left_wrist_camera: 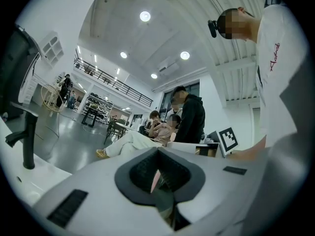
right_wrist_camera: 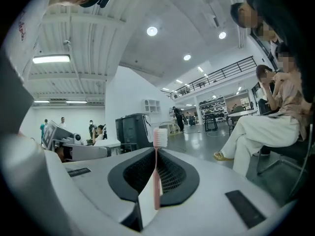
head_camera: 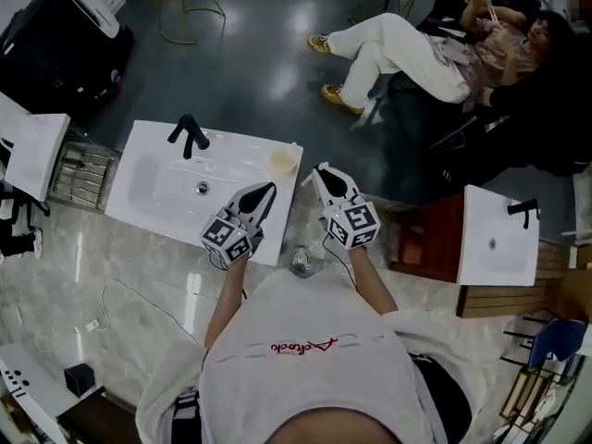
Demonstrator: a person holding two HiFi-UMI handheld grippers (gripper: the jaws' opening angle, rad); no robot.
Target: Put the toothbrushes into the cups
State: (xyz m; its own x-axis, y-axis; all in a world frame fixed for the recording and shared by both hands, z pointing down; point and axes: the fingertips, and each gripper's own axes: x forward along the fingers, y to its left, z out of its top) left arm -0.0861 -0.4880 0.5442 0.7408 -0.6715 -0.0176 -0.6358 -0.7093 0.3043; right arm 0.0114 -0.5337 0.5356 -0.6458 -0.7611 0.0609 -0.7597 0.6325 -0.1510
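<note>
My right gripper (right_wrist_camera: 156, 152) is shut on a pink toothbrush (right_wrist_camera: 157, 178), which stands upright across the jaws with its white bristle head on top. My left gripper (left_wrist_camera: 158, 152) has its jaws closed together with a thin pinkish strip pinched in the slit; it looks like a toothbrush handle. In the head view both grippers hover over the right end of a white washbasin counter (head_camera: 242, 160), the left gripper (head_camera: 269, 189) beside the right gripper (head_camera: 319, 168). A beige cup (head_camera: 283, 161) stands on the counter's far right corner, just ahead of both tips. A clear glass cup (head_camera: 302, 263) sits near my body.
A black faucet (head_camera: 189, 137) stands behind the basin bowl (head_camera: 171, 188). A second white washbasin (head_camera: 498, 239) and a wooden cabinet (head_camera: 430, 239) stand to the right. A seated person (head_camera: 407, 49) is beyond the counter. A metal rack (head_camera: 83, 174) is at left.
</note>
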